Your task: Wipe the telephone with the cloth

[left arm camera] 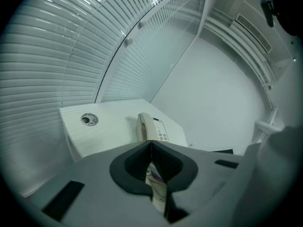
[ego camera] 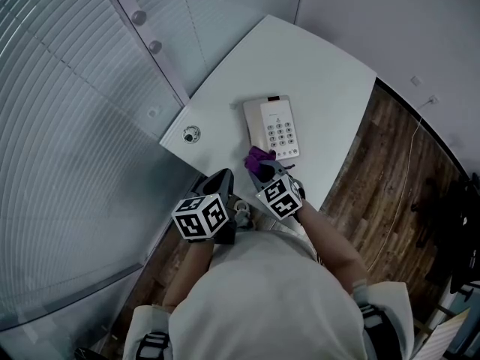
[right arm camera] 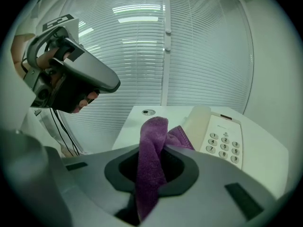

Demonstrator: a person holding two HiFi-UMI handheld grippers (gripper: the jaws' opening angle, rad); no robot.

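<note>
The left gripper [ego camera: 222,178], jaws clenched on nothing, hovers short of the telephone [ego camera: 272,128] and to its left. The right gripper [ego camera: 264,169], jaws grasping the cloth [ego camera: 259,156], sits at the telephone's near edge on the desk [ego camera: 322,73]. With nothing steadying the telephone, a firm wipe could shove it along or dislodge its handset

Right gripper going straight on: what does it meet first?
Probably the telephone handset, cloth in the right gripper touching first; possibly the table beside it, depth unclear.
</note>
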